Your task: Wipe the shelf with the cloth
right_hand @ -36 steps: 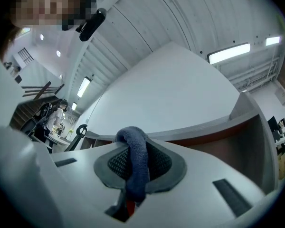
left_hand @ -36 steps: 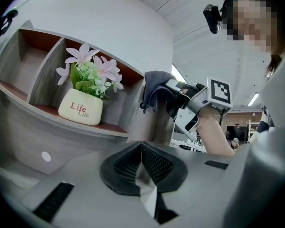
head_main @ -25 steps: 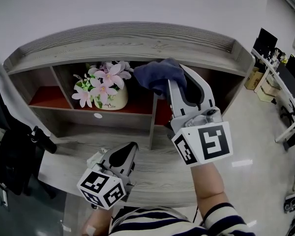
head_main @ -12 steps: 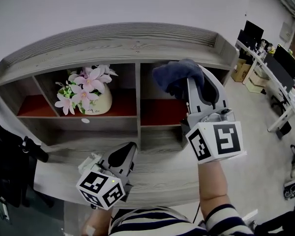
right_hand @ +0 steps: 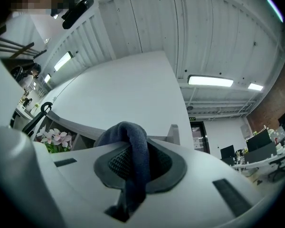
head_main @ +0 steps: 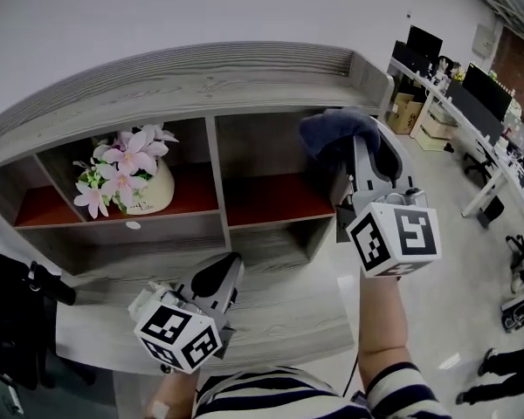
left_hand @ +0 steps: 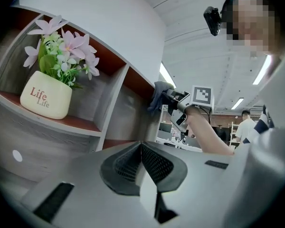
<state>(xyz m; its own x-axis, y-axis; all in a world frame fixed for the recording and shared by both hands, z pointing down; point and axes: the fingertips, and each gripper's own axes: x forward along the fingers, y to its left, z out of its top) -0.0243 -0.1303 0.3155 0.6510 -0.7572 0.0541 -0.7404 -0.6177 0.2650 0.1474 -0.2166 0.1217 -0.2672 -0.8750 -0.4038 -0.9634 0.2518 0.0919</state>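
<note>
**Dark blue terry cloth (head_main: 332, 132) pinched in R gripper (head_main: 360, 147), up at shelf's right end**

Cloth bunched over the R gripper's tips; in right gripper view a fold of it runs down between the two jaws, which press on it from both sides; the rest humps up above the tips. Head view: cloth sits in front of upper right corner of the right-hand compartment of the grey wood-grain shelf unit (head_main: 201, 77), just under the top board, by the right side wall; contact w/ the wood can't be told. Left gripper view: cloth at the unit's far edge, R gripper's marker cube and a bare forearm behind it.

L gripper (head_main: 217, 279) low, over the grey wood-grain desktop (head_main: 284, 321) in front of the unit; its own view shows jaws pressed together, nothing between; well apart from cloth.

Left compartment: cream rounded pot (head_main: 150, 192) w/ pink-and-white flowers (head_main: 122, 157), upright on the red shelf floor (head_main: 275, 201); "Life" printed on pot, per left gripper view.

Far right, head view: office desks w/ dark monitors (head_main: 472, 81).
</note>
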